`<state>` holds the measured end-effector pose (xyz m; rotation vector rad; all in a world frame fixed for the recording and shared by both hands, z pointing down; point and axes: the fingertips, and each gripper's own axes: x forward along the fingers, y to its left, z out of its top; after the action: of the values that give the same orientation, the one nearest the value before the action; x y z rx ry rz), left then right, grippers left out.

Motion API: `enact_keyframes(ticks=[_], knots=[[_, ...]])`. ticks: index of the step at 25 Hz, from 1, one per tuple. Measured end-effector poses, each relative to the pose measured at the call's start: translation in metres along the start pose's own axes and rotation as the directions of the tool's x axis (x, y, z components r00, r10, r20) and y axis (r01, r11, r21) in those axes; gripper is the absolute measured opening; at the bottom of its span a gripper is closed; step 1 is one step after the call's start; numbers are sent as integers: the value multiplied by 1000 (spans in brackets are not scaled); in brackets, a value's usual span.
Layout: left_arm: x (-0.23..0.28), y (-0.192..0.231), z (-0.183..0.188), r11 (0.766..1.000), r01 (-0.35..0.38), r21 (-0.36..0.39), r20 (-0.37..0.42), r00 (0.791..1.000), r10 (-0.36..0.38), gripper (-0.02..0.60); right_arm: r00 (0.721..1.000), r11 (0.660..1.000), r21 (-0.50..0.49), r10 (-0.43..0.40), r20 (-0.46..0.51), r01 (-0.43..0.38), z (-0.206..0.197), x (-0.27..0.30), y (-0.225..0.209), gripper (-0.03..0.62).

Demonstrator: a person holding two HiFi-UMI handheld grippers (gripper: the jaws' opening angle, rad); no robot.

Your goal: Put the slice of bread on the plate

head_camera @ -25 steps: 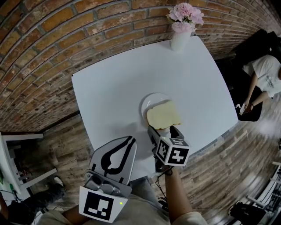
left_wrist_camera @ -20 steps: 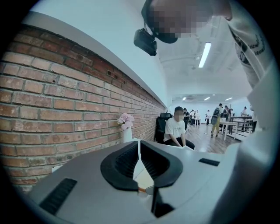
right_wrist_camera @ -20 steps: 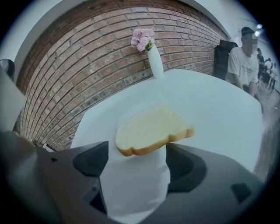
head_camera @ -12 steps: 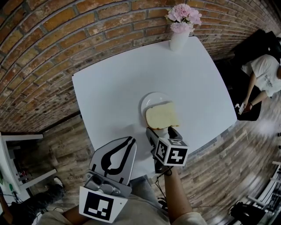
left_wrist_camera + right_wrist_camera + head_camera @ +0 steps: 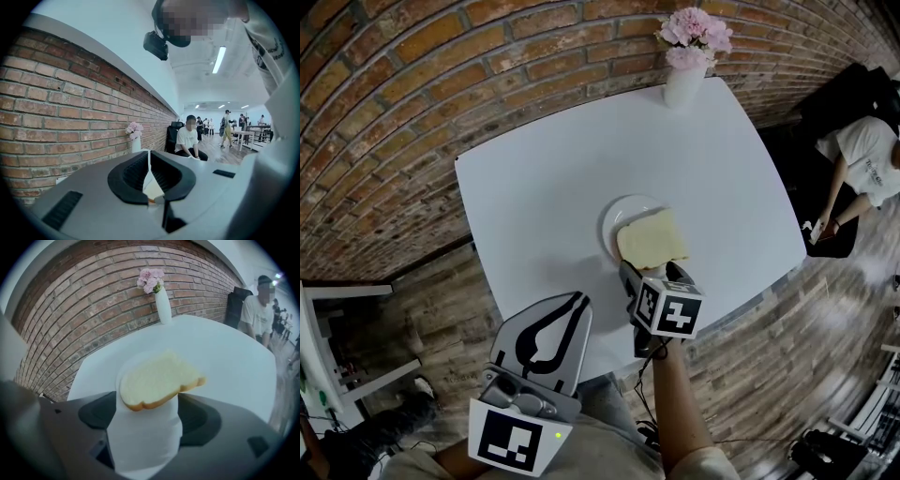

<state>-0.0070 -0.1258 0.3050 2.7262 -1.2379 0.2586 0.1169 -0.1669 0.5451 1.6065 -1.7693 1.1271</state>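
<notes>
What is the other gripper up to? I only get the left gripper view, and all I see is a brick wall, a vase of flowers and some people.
Observer: The right gripper has its jaws on either side of a slice of bread and holds it.
Operator: Holds it where?
Observer: Over a white plate on the table. The slice covers the plate's near part and overhangs its rim.
Operator: And the gripper whose camera I'm looking through?
Observer: In the head view, the left gripper hangs at the table's near edge, to the left of the plate and apart from it.
</notes>
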Motion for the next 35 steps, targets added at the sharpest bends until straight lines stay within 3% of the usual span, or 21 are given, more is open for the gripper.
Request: enact_keyframes(ticks=[10, 19, 22, 25, 29, 35], knots=[[0, 2, 1, 1000, 2, -2, 6, 1000, -2, 23, 1000, 999, 32, -1, -8, 1, -11, -5, 2, 394], [-2, 1, 2, 1000, 11, -3, 12, 1000, -11, 23, 993, 1000, 14, 2, 121, -4, 8, -34, 13, 383], [-4, -2, 5, 1000, 19, 3, 17, 1000, -19, 23, 981, 1000, -14, -19, 191, 23, 18, -49, 14, 270], [-5, -4, 7, 1000, 24, 6, 21, 999, -24, 23, 972, 999, -17, -26, 232, 31, 23, -61, 17, 242], [-8, -8, 11, 999, 34, 11, 29, 999, -35, 23, 953, 998, -25, -47, 299, 57, 31, -79, 18, 122], [-12, -15, 14, 999, 47, 18, 41, 998, -47, 23, 911, 991, -94, -44, 409, 90, 45, -111, 30, 50]])
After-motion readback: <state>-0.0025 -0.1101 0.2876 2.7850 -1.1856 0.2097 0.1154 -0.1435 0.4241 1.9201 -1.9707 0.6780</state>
